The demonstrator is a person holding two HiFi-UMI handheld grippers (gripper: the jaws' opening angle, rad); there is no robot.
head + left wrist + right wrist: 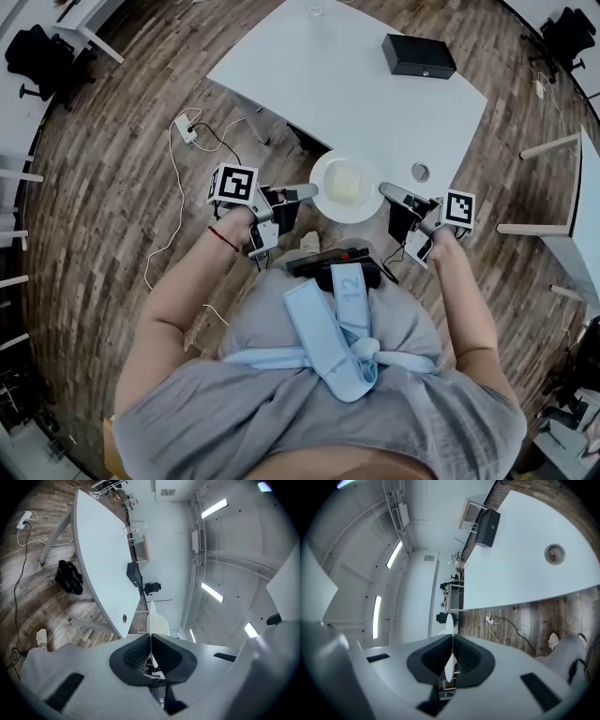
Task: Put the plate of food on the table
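Note:
A white plate [330,199] with a pale yellow block of food [346,184] on it hangs level at the near edge of the white table [328,84]. My left gripper [311,192] is shut on the plate's left rim, and my right gripper [384,191] is shut on its right rim. In the left gripper view the plate [156,620] shows edge-on, pinched between the dark pads [136,654]. The right gripper view shows the same thin plate rim [449,641] clamped between that gripper's pads [466,660].
A black box [418,55] sits at the table's far right, and a round cable port [420,172] lies near the plate. White cables and a power strip [186,131] lie on the wooden floor at the left. Another white table [584,211] stands at the right.

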